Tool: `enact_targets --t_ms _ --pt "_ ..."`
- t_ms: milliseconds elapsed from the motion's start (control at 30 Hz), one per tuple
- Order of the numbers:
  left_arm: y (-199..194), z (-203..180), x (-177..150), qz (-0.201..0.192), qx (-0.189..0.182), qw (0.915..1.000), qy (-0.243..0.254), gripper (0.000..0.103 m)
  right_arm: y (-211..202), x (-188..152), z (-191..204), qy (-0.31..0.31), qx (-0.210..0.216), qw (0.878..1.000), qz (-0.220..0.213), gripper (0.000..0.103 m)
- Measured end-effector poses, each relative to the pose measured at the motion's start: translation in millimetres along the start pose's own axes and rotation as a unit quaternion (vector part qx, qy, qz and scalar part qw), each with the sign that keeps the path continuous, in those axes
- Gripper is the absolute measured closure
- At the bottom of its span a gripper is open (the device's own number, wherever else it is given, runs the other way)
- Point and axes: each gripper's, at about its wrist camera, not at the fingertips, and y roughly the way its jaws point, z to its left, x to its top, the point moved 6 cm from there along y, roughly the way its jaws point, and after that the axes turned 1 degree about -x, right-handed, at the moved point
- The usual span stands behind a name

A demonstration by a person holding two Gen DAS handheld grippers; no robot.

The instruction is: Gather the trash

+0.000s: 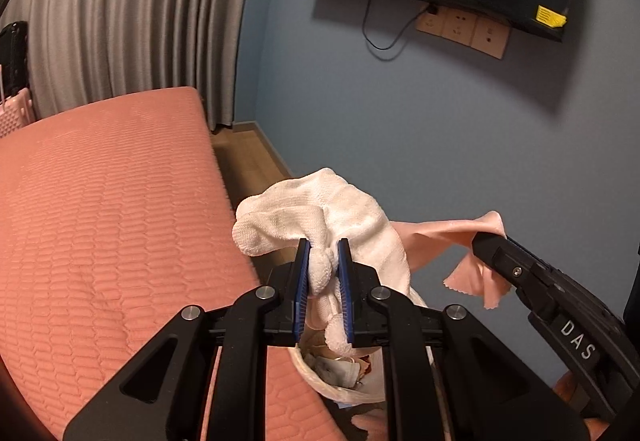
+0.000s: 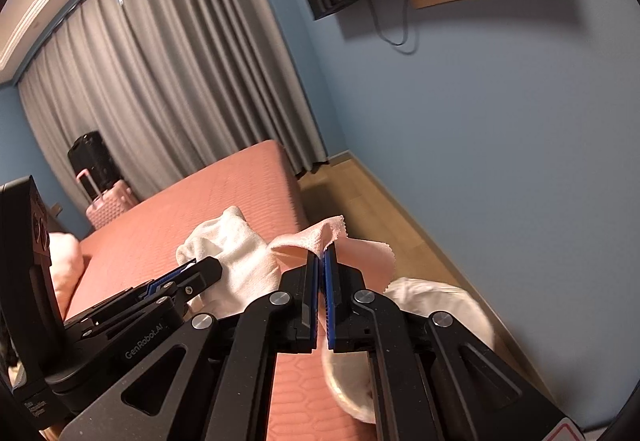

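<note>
Currently you hold: left gripper (image 1: 324,245) clamped on a white sock (image 1: 320,217); right gripper (image 2: 321,255) pinching a pink cloth (image 2: 316,235). Both hang above the white bin (image 2: 452,297), right of the pink bed (image 1: 100,209).

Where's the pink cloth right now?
The pink cloth is pinched in the right tongs, held up in the air just right of the white sock in the left tongs, above the white bin beside the bed.
</note>
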Motion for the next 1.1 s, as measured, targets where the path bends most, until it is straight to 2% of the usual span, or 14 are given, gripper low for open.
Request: enact_targets --t_ms 433,500,667,800,967,1100 --pt "15.9 -43.7 -12.2 0.020 -0.021 0.9988 0.040 0.085 -6.3 -4.7 -44.7 0.032 -0.025 0.999 -0.003 0.100" --pt "17.2 -45.1 -12.4 0.022 -0.020 0.9988 0.039 0.079 -5.7 -6.2 -45.6 0.034 -0.026 0.999 -0.003 0.100" --pt "16.0 -44.7 -8.7 0.011 -0.010 0.9992 0.036 0.045 1.4 -5.2 -49.7 0.038 -0.026 0.999 -0.002 0.095" --pt "15.2 -41.6 -7.9 0.009 -0.005 0.9995 0.030 0.042 5.9 -5.7 -50.2 0.039 -0.025 0.999 -0.001 0.094" --pt "16.3 -35.8 -10.2 0.012 0.003 0.9997 0.023 0.040 9.3 -7.8 -48.7 0.038 -0.029 0.999 -0.001 0.069" --pt "15.8 -30.7 -11.1 0.013 0.007 0.9998 0.016 0.040 9.9 -10.3 -48.1 0.039 -0.027 0.999 -0.001 0.068"
